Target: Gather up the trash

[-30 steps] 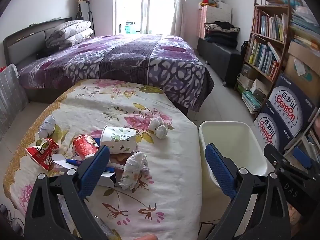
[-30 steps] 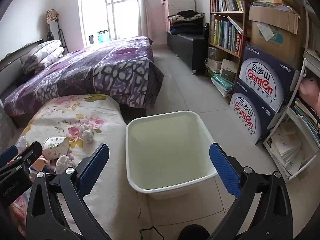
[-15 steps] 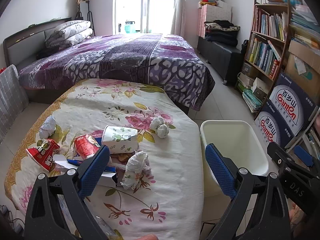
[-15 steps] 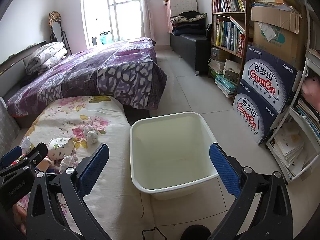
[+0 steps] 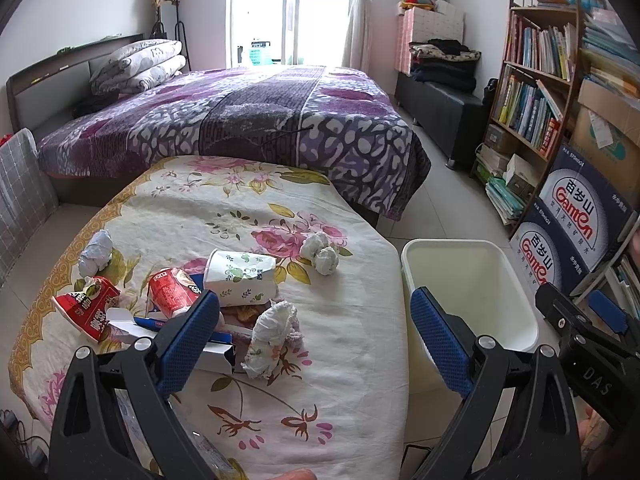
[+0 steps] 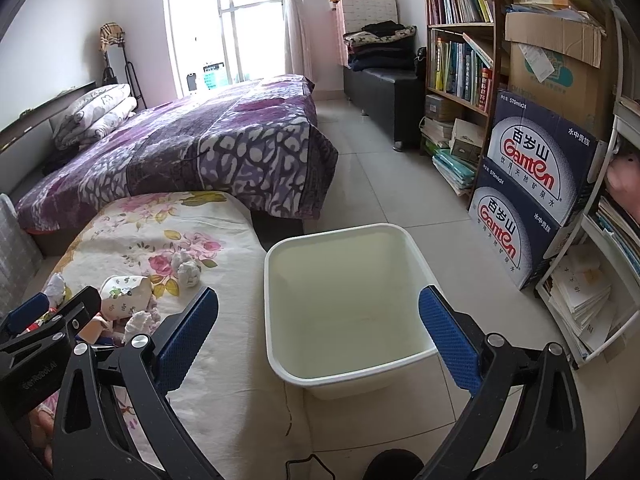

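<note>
Trash lies on a table with a floral cloth (image 5: 248, 216): a white floral paper cup (image 5: 240, 277) on its side, a crushed red can (image 5: 172, 292), a red snack wrapper (image 5: 86, 310), a blue-and-white box (image 5: 216, 350) and crumpled tissues (image 5: 272, 334) (image 5: 320, 252) (image 5: 96, 246). My left gripper (image 5: 314, 334) hangs open above the table's near edge, nothing between its fingers. An empty white bin (image 6: 344, 304) stands on the floor right of the table. My right gripper (image 6: 318, 330) is open over the bin's near rim.
A bed with a purple cover (image 5: 240, 120) sits behind the table. A bookshelf (image 6: 460, 52) and stacked water cartons (image 6: 532, 188) line the right wall. A dark bench (image 6: 384, 88) stands at the back. Bare tiled floor (image 6: 392, 184) lies between bed and shelves.
Both grippers have drawn slightly back and up; the table and bin appear a little farther away. Nothing was picked up.
</note>
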Demonstrator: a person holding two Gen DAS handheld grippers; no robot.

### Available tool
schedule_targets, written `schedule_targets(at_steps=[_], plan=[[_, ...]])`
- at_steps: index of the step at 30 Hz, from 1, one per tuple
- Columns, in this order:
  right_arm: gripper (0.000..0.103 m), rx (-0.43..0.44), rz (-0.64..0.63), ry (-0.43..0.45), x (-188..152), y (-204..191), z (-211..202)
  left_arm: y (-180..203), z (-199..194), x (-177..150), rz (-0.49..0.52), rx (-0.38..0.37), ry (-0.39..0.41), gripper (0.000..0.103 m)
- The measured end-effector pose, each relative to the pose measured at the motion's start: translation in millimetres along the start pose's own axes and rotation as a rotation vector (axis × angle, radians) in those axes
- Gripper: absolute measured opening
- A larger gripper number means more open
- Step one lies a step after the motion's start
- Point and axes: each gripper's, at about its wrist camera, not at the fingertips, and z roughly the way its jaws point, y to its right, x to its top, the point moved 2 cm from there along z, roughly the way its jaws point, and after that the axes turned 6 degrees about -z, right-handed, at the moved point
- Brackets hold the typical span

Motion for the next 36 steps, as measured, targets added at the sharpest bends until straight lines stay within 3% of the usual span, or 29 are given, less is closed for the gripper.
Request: schedule_targets(at_steps=[36], plan=[[0.096,0.006,0.000,-0.011,-1.5,-3.6,1.5,-5.1,2.6,-1.8,-0.001,0.005,-0.005,0.093]])
